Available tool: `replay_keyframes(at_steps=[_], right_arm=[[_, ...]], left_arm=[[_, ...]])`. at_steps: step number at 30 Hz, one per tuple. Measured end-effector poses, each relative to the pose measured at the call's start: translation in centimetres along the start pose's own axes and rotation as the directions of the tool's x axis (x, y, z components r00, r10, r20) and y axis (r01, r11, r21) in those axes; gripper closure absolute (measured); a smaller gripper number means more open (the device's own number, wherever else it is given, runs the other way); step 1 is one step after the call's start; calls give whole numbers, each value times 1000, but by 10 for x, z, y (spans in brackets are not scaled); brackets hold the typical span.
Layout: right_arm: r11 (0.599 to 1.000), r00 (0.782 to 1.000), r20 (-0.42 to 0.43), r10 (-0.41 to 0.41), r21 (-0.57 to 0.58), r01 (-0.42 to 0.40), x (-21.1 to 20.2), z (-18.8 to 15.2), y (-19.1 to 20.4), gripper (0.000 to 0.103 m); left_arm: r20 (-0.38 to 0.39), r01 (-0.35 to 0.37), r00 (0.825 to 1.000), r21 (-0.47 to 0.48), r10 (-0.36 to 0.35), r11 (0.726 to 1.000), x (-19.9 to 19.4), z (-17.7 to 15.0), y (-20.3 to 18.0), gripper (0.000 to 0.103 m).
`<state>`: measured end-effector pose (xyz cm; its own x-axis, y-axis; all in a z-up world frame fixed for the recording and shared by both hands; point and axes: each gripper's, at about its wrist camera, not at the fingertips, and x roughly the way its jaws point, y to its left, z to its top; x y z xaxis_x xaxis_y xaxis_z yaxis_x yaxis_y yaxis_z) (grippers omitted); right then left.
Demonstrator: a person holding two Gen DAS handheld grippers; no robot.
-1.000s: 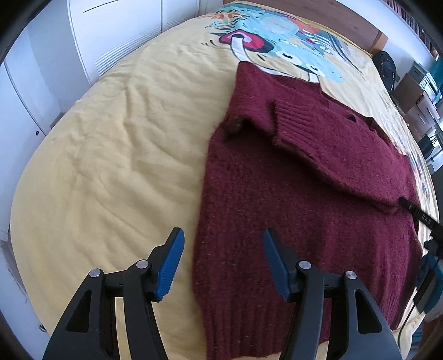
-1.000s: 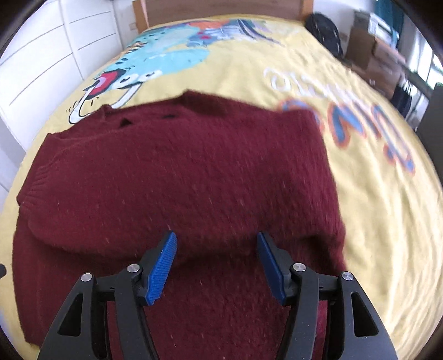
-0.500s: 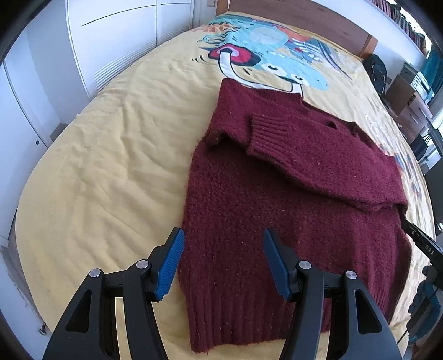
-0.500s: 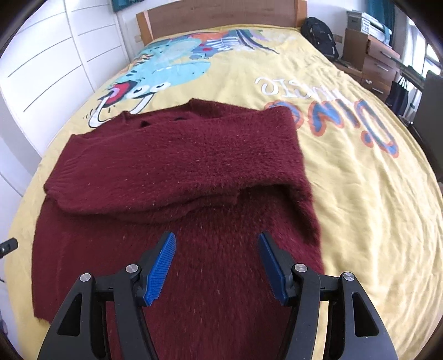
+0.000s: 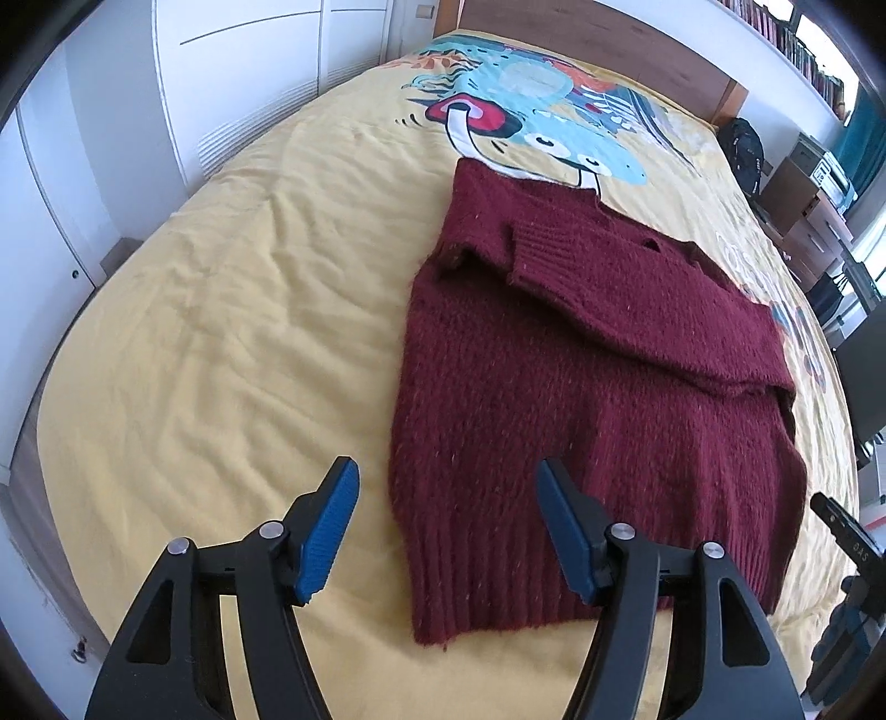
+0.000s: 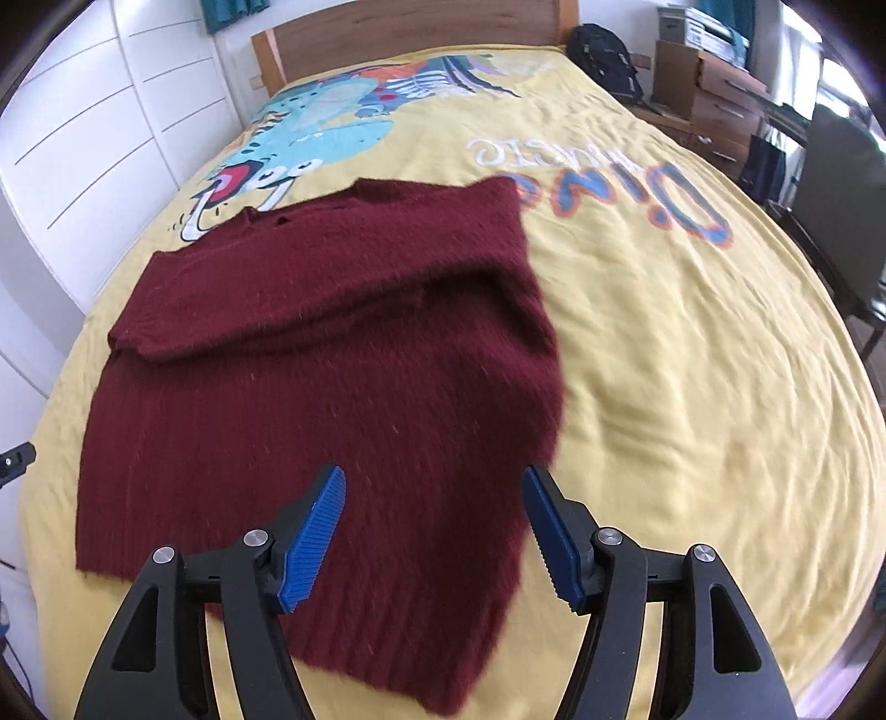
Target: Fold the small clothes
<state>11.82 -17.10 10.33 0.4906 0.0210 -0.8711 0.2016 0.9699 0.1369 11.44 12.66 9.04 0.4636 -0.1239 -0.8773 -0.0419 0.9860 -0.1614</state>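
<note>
A dark red knitted sweater [image 5: 581, 376] lies flat on the yellow bedspread [image 5: 221, 310], with both sleeves folded across its chest and the ribbed hem toward me. My left gripper [image 5: 446, 487] is open and empty, hovering above the hem's left corner. The sweater also shows in the right wrist view [image 6: 332, 354]. My right gripper [image 6: 434, 504] is open and empty above the hem's right part. The other gripper's tip shows at the right edge of the left wrist view [image 5: 847, 531].
The bedspread has a cartoon print [image 6: 326, 127] near the wooden headboard [image 6: 415, 27]. White cupboard doors [image 5: 138, 111] run along the bed's left side. A dark backpack [image 6: 603, 50], boxes and drawers [image 6: 714, 83] and a chair [image 6: 841, 188] stand on the right.
Both grippers have drawn back from the sweater toward its hem and risen, so more of the sweater and bed shows. Both stay open. The sweater has not moved.
</note>
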Motion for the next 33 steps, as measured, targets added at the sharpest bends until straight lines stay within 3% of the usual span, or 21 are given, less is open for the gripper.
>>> replay_keyframes(at_steps=[15,33], right_arm=[[985,983,-117,140,113,-127,8,-55,-28,33],[966,952,-202,229,171,-196,44,-71,-37,34]], left_arm=[[-65,52,996,-31,-54,998,8,-31,21,42],[-216,71,973,-56,-81,996,67,-44,17,42]])
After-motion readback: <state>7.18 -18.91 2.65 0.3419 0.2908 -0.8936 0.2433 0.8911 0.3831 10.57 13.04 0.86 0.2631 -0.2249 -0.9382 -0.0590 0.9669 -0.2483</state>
